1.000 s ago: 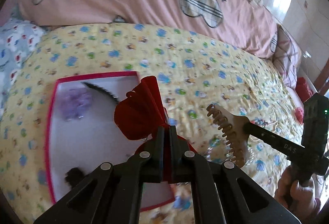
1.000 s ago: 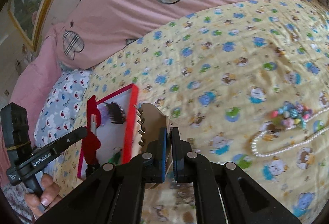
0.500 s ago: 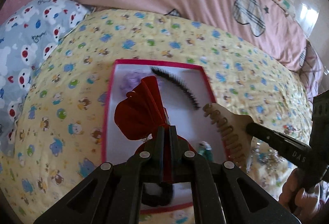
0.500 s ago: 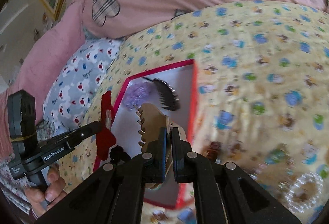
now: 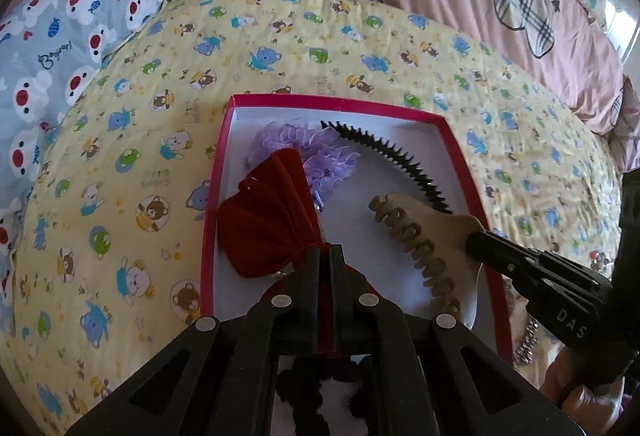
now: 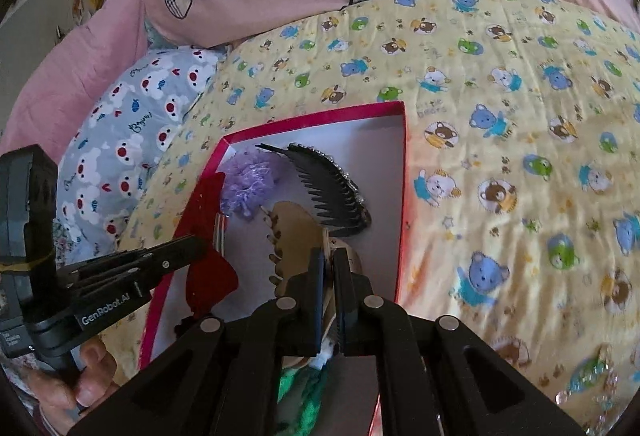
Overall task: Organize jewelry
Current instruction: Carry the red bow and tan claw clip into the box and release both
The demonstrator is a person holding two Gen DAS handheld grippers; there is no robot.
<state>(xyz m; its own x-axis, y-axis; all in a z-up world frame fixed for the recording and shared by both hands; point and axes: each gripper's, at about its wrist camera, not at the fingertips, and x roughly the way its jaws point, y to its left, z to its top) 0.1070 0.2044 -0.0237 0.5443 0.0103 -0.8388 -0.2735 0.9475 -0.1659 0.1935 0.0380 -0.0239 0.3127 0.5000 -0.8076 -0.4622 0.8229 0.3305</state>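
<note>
Partway through, by the look of it. Already in the box (image 5: 216, 196): purple scrunchie (image 5: 312, 152), black comb (image 5: 400, 160). Left gripper (image 5: 325, 256) clamped on red bow (image 5: 264, 228), right gripper (image 6: 329, 260) clamped on beige claw clip (image 6: 296, 232), both over the box, not yet released. Bow pleated, velvety; clip toothed, matte. Sparkly pieces left on the quilt (image 6: 520, 96).

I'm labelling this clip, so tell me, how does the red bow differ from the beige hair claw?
The red bow is soft pleated fabric; the beige hair claw is hard, with a row of teeth. The bow is pinched in the left gripper; the claw in the right gripper. In the left view the bow hangs at the left side of the red box, the claw at the right. Both are hair accessories held over the box.
</note>
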